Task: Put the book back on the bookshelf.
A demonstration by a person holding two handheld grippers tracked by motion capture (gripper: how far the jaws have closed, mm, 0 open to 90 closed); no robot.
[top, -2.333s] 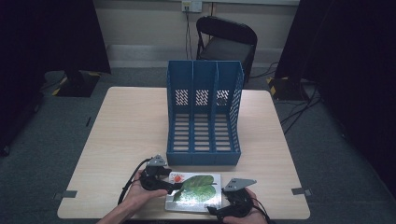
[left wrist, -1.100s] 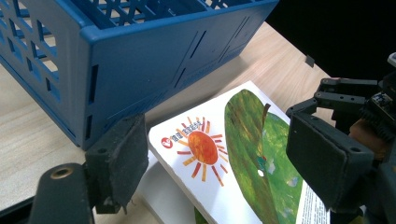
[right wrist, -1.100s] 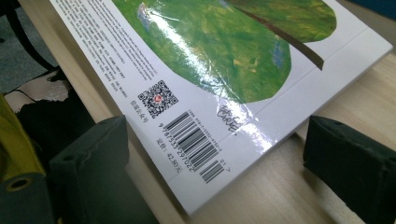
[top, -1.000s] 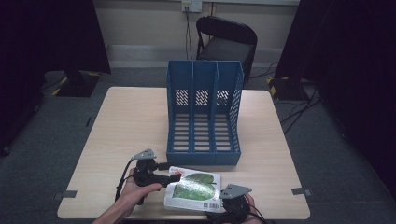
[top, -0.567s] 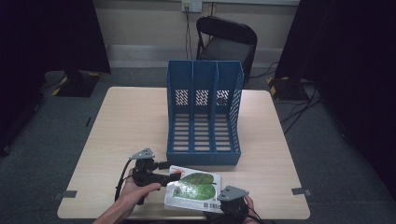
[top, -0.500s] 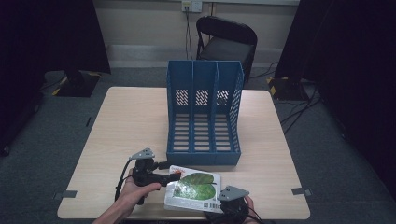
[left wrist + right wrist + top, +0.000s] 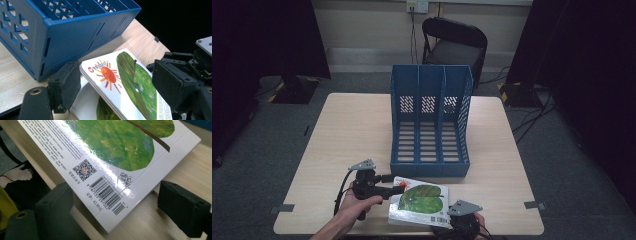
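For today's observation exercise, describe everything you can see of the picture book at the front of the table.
The book is a thick, glossy board book: white cover, large green leaf, a red-orange sun by one corner, a barcode and QR code near another. It lies closed near the table's front edge, before the blue file rack, its sun corner tipped up. That corner sits between the left gripper's jaws; the barcode corner lies between the right gripper's.

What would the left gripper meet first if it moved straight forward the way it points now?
Most likely the book, whose lifted edge already lies between the left gripper fingers; beyond it sits the right gripper, though depth is unclear.
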